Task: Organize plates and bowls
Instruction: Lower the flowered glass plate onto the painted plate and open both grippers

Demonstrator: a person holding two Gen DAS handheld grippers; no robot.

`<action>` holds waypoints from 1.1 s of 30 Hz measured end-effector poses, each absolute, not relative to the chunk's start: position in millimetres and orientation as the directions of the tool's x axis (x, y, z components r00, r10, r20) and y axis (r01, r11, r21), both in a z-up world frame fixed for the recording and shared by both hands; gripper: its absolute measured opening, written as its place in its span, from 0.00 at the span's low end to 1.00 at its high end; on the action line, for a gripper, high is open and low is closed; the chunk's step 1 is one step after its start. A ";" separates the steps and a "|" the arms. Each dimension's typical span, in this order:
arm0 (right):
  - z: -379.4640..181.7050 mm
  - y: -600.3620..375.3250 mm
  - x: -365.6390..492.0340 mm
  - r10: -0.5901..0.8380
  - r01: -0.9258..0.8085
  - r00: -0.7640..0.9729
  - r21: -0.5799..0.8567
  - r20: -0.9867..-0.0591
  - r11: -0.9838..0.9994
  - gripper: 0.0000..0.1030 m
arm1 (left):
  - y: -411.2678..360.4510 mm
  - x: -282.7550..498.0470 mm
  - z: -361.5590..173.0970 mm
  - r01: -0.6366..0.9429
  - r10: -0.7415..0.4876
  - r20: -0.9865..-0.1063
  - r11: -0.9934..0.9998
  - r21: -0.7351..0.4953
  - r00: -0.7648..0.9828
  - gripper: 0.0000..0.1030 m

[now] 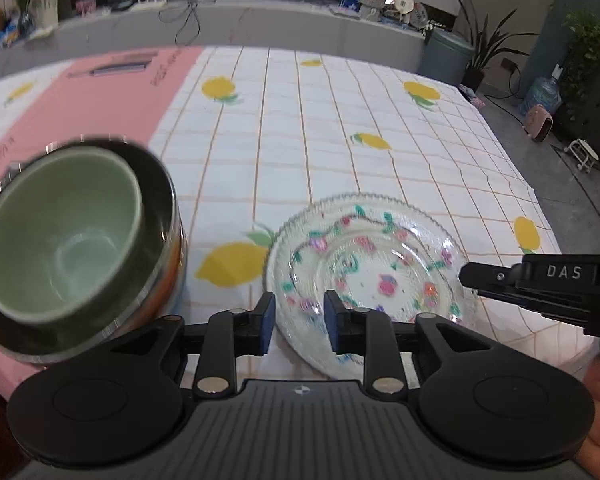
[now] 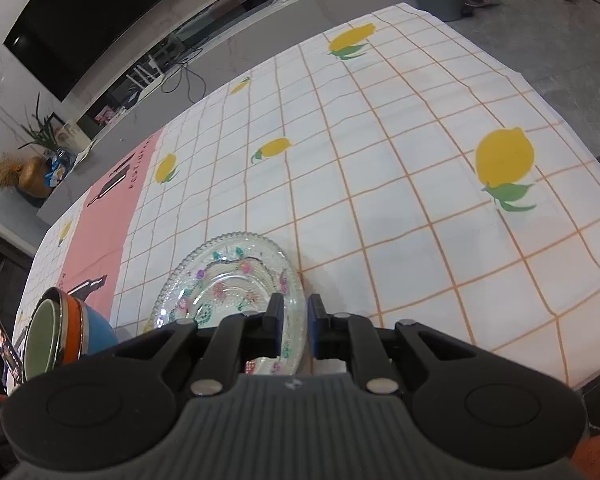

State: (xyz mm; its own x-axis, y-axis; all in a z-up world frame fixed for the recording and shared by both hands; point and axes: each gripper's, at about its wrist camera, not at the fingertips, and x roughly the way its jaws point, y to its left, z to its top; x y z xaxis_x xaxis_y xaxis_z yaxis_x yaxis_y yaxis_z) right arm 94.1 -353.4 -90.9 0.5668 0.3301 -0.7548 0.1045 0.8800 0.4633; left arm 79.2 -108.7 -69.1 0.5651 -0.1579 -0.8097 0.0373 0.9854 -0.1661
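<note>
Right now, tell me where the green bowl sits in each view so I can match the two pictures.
Left wrist view: green bowl fills the left side, nested in a steel-rimmed bowl, left of the gripper's fingers.
Right wrist view: green bowl at the lower left edge, seen side-on, inside the stacked bowls.
Shared landmark: the flowered glass plate, just right of the bowls in both.

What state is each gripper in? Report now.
Left gripper: open, glass plate rim between the jaws, not pinched.
Right gripper: closed on the glass plate's rim.
</note>
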 end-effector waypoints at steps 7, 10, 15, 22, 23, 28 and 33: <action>-91.1 -343.3 95.8 0.310 0.078 0.557 0.420 -0.771 0.904 0.04 | -104.2 79.6 -74.9 0.008 -0.191 -0.810 0.975 -0.224 0.555 0.30; -92.0 -344.6 97.2 0.313 0.079 0.556 0.424 -0.770 0.902 0.04 | -101.2 80.3 -75.3 -0.003 -0.191 -0.812 0.973 -0.232 0.552 0.26; -95.2 -352.4 100.9 0.343 0.112 0.552 0.475 -0.760 0.873 0.04 | -97.1 80.3 -78.0 -0.058 -0.193 -0.828 0.963 -0.262 0.527 0.29; -94.0 -358.6 97.6 0.328 0.155 0.565 0.487 -0.757 0.859 0.14 | -90.4 80.4 -82.4 -0.084 -0.240 -0.818 0.941 -0.329 0.522 0.32; -94.4 -358.9 97.8 0.332 0.158 0.562 0.492 -0.758 0.856 0.13 | -91.1 80.9 -82.7 -0.077 -0.239 -0.819 0.943 -0.325 0.522 0.32; -100.9 -354.4 102.6 0.361 0.161 0.514 0.501 -0.778 0.850 0.13 | -89.4 83.0 -84.0 -0.070 -0.258 -0.809 0.936 -0.345 0.528 0.29; -99.8 -353.4 106.7 0.338 0.168 0.528 0.485 -0.779 0.858 0.13 | -95.0 85.4 -83.9 -0.070 -0.241 -0.806 0.942 -0.328 0.541 0.29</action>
State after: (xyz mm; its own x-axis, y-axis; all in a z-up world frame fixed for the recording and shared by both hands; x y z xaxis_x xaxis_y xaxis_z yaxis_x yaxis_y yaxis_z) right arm 106.7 -353.4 -99.8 0.5278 0.3376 -0.7794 0.1678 0.8581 0.4853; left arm 85.4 -95.0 -83.9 0.5407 -0.2407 -0.8060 -0.0700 0.9420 -0.3282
